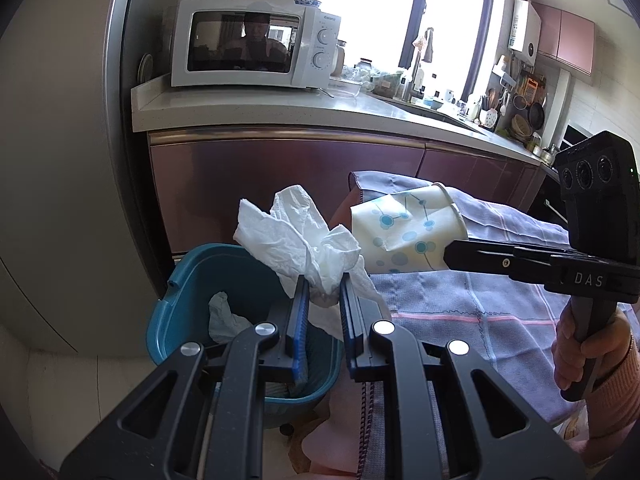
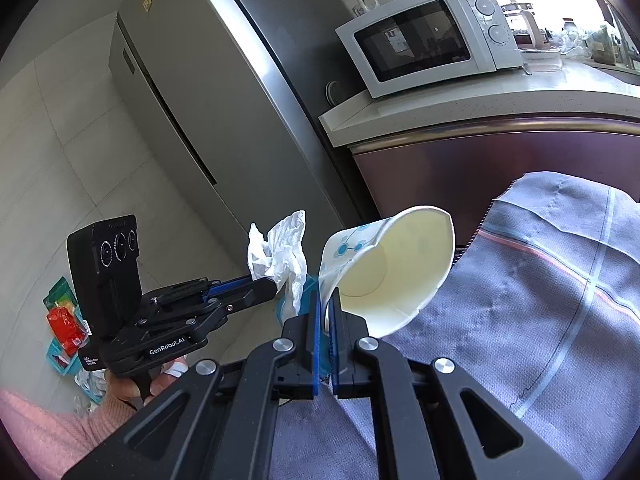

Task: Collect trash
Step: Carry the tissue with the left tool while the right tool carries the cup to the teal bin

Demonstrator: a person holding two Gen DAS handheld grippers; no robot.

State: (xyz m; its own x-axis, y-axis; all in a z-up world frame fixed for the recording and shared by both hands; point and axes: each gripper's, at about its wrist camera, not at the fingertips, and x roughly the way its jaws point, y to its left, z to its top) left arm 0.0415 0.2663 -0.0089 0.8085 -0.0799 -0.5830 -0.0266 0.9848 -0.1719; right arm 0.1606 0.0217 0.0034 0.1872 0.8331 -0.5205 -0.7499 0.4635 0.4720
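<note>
A: From the left wrist view, how far along is the collecting?

B: Partway, I judge. The left gripper (image 1: 324, 284) pinches a crumpled white tissue (image 1: 300, 248) between its blue pads, just above the near rim of the teal bin (image 1: 176, 280). The bin stands on the floor against the near edge of the cloth-covered table (image 1: 480, 304), and one crumpled wad (image 1: 224, 318) already lies in it. The tissue is not dropped yet.

A: And the cup?

B: The right gripper (image 1: 448, 258) holds a dotted paper cup (image 1: 412, 232) on its side over the table's left edge, beside the tissue, not yet over the bin.

A: What does the right wrist view add?

B: The right gripper's (image 2: 326, 316) jaws are pressed together on the cup's (image 2: 392, 276) wall, mouth towards the camera, empty inside. The left gripper (image 2: 276, 284) clamps the tissue (image 2: 280, 252) just left of it. Colourful wrappers (image 2: 64, 320) lie on the floor beyond, which may be left to collect.
</note>
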